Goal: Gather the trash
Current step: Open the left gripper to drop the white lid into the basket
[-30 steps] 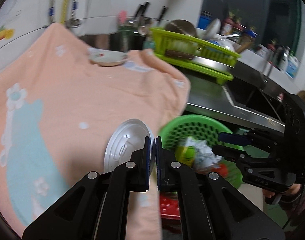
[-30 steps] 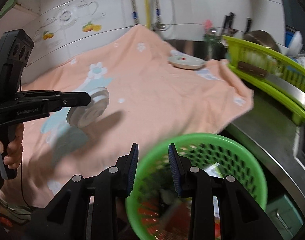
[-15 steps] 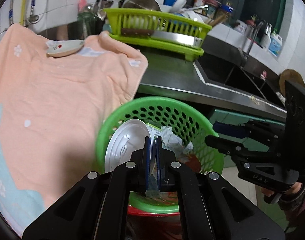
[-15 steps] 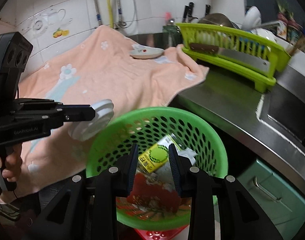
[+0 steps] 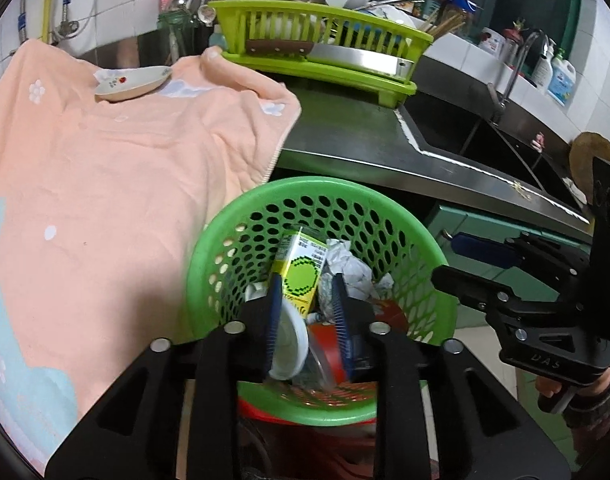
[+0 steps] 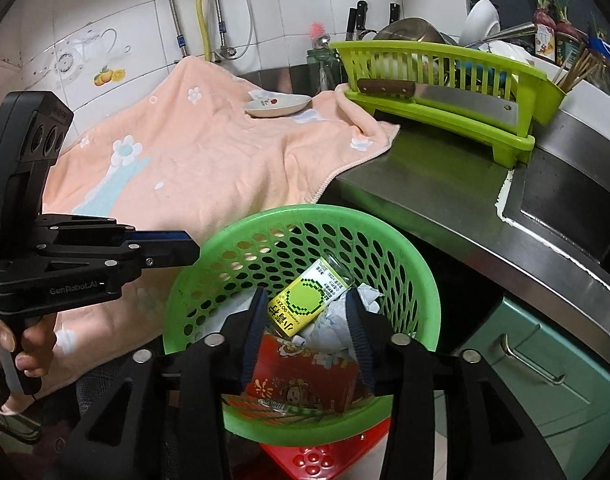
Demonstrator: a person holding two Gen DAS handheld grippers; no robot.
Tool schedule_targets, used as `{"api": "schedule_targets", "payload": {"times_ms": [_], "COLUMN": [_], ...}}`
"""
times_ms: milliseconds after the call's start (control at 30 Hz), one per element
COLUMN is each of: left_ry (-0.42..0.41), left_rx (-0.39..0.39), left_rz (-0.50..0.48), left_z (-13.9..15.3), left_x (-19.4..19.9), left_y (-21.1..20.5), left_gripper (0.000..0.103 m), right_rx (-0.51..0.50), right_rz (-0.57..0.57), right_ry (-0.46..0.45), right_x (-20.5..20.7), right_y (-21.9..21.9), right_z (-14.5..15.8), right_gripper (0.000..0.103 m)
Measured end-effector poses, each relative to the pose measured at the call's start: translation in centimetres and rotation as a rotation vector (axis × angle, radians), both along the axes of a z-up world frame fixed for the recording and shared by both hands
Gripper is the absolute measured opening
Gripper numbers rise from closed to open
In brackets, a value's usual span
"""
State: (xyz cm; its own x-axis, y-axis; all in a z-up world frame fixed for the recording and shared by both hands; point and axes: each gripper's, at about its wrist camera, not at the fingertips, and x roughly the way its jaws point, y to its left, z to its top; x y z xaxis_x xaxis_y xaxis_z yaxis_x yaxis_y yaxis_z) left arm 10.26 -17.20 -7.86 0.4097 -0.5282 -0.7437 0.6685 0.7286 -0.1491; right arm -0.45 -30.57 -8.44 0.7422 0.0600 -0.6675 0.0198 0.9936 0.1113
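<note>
A tiled kitchen, its steel table [image 6: 437,184] draped at one end with a peach towel [image 5: 117,184], frames the scene as we hold both claws above a green perforated basket [image 5: 433,240] standing just off the table's edge.

We have the left claw [image 5: 307,312] released and its jaws opening; the white round lid [image 5: 291,344] sits between them, tilted and apparently dropping clear, with neither pad visibly pressing it. The right claw [image 6: 307,332] is also released and opening, with nothing between its jaws, only the basket's contents below.

To do this drop well, we judge it best to keep the left claw centred over the basket mouth and let the jaws part fully before lifting straight up, so the lid cannot catch a pad and flip over the rim. The right claw should stay wide of the left to avoid a knock.

By our count, largest first: one towel, one lime dish rack [image 6: 445,80] with one cleaver [image 6: 445,98] leaning on it, one green basket, and one small plate [image 6: 277,105] resting on the towel. In the basket: one red printed pack [image 6: 305,376], one yellow-green carton [image 6: 309,300], one white lid and a few wads of crumpled paper [image 5: 351,268], their number unclear.
</note>
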Motion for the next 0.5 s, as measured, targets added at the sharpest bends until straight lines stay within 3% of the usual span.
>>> {"api": "schedule_targets", "payload": {"times_ms": [200, 500], "left_ry": [-0.030, -0.104], "left_rx": [-0.001, -0.002], "left_rz": [0.055, 0.154], "left_z": [0.9, 3.0], "left_x": [-0.3, -1.1], "left_y": [1.4, 4.5], "left_gripper": [0.053, 0.075], "right_rx": [0.003, 0.013], "right_rz": [-0.006, 0.000], "right_ry": [0.001, -0.016], "right_x": [-0.3, -0.7], "right_y": [0.1, 0.7], "right_z": [0.0, 0.7], "right_gripper": [0.050, 0.062]}}
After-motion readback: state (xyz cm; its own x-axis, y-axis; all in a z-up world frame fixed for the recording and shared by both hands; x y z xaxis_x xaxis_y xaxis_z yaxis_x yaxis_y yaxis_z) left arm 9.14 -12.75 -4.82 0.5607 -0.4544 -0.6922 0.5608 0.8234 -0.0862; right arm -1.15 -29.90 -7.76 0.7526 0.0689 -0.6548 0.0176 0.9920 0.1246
